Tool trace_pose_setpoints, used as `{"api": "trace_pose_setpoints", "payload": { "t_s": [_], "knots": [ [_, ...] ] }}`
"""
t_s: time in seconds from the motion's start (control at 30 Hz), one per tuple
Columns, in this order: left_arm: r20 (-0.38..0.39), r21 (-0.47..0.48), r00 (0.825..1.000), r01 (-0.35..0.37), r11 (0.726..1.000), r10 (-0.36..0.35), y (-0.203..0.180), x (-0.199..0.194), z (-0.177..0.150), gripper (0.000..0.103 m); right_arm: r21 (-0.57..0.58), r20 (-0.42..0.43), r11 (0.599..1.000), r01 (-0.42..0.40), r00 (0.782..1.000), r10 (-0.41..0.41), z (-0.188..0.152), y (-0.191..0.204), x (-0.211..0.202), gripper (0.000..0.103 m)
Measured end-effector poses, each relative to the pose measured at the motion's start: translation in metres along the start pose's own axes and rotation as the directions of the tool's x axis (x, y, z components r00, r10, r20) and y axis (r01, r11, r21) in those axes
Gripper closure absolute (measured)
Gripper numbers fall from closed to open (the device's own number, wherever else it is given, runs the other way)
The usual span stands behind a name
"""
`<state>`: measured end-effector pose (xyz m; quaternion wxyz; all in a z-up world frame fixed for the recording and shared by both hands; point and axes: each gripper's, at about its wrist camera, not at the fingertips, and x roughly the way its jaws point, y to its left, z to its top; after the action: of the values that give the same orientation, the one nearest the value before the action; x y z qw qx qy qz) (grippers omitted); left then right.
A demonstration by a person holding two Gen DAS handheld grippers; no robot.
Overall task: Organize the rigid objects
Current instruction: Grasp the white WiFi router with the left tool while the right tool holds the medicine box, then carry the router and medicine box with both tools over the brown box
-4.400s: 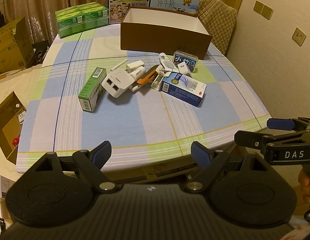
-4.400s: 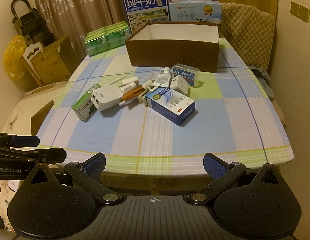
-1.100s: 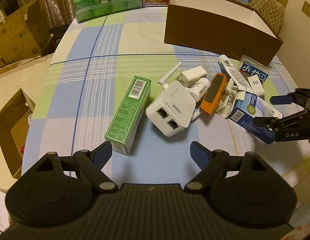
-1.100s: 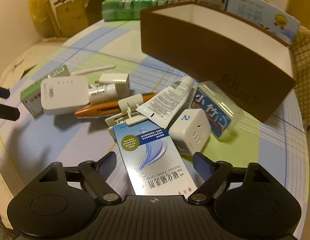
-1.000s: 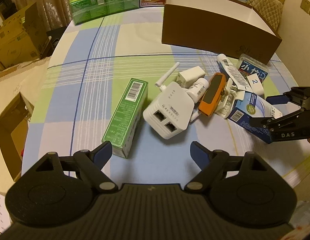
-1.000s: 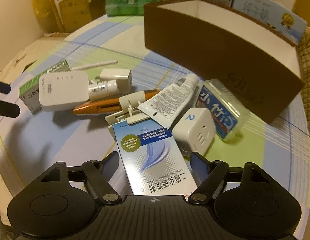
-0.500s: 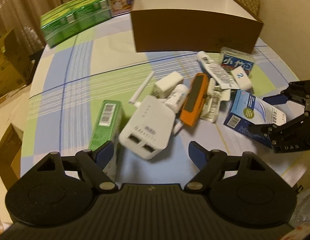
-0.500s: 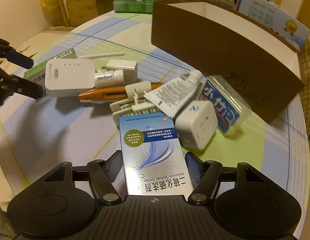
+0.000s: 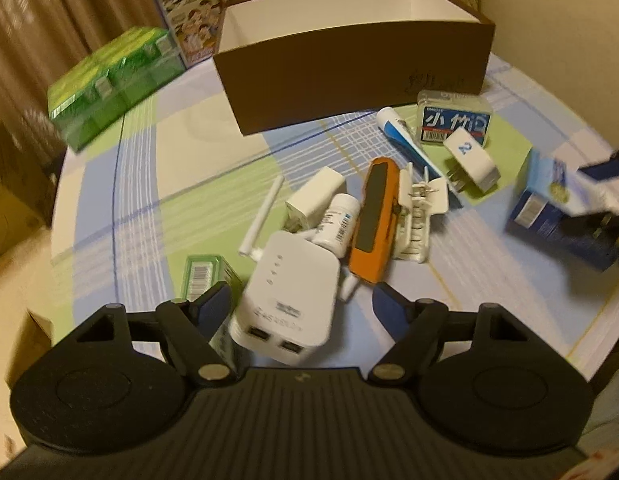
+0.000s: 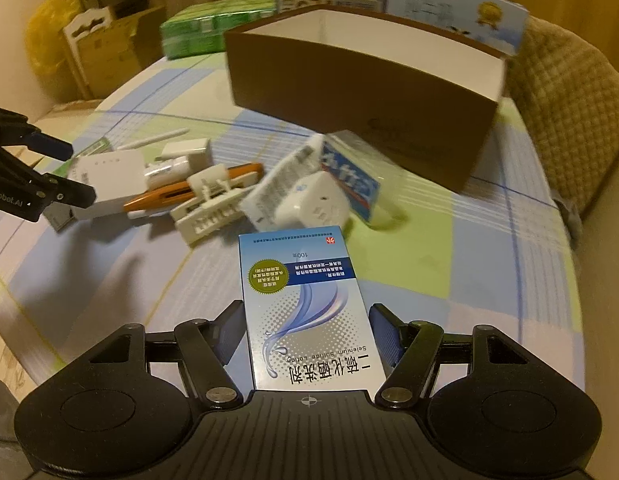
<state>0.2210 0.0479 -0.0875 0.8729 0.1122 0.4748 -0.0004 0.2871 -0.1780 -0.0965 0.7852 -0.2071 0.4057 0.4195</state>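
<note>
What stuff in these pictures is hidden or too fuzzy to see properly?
- Brown cardboard box: its floor is hidden by its own front wall in both views.
- Green carton: left wrist view, mostly behind the left gripper and the white router.
- Blue-and-white lotion box: left wrist view, blurred, partly covered by the right gripper.

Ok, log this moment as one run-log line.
left tool: open, closing, around white router | right tool: shut on blue lotion box | brown box: nothing visible inside

blue-white lotion box (image 10: 305, 304) flat, label up; white router (image 9: 289, 296) among clutter (image 9: 389, 208) before open brown box (image 9: 349, 92).
</note>
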Motion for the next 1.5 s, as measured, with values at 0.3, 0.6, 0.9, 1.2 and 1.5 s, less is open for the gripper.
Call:
{"api": "trace_pose_setpoints", "payload": {
  "t_s": [0.3, 0.6, 0.9, 1.2, 1.5],
  "knots": [
    [-0.063, 0.214, 0.997, -0.025, 0.977, 0.039, -0.010, 0.037, 0.004, 0.037, 0.070, 0.000, 0.997, 0.017, 1.000, -0.017, -0.004, -0.019, -0.003, 0.039],
    [-0.087, 0.226, 0.995, -0.023, 0.974, 0.043, -0.012, 0.050, 0.009, 0.049, 0.117, -0.005, 0.993, 0.029, 1.000, -0.029, -0.010, -0.025, -0.006, 0.039],
    [-0.078, 0.221, 0.996, -0.027, 0.975, 0.045, -0.011, 0.020, -0.006, 0.050, 0.124, 0.005, 0.992, 0.037, 0.999, -0.038, -0.009, -0.022, -0.012, 0.039],
    [0.002, 0.259, 0.993, -0.118, 0.959, 0.122, -0.011, -0.026, -0.018, 0.060, 0.103, 0.025, 0.994, 0.034, 0.999, -0.036, -0.006, -0.011, -0.018, 0.039],
    [0.027, 0.274, 0.992, -0.130, 0.953, 0.127, -0.007, -0.039, -0.026, 0.087, 0.104, 0.033, 0.994, 0.016, 0.999, -0.020, -0.008, 0.001, -0.022, 0.039]
  ]
}}
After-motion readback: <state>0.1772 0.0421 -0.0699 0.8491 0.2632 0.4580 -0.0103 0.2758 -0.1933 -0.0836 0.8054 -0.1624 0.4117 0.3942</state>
